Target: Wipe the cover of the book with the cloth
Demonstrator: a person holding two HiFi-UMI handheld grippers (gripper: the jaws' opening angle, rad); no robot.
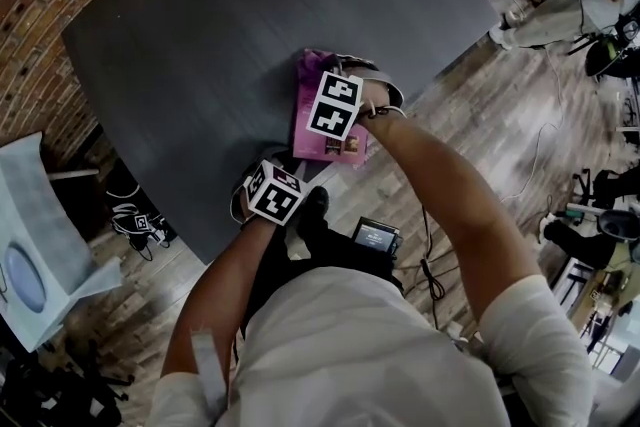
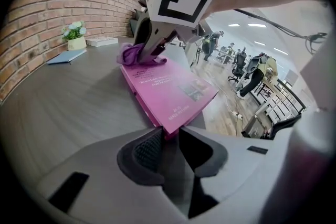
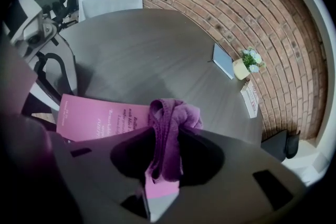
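The right tongs (image 3: 167, 140) are clamping a purple cloth (image 3: 176, 115); a pink book (image 3: 94, 120) is lying at nine o'clock on the counter (image 3: 147, 50).

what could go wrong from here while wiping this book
1. The left gripper pinches only a corner of the book, so wiping pressure may twist it loose.
2. The book lies near the edge of the table, so a slip could push it off.
3. The cloth is bunched in the right gripper, so a jaw tip rather than cloth might scrape the cover.
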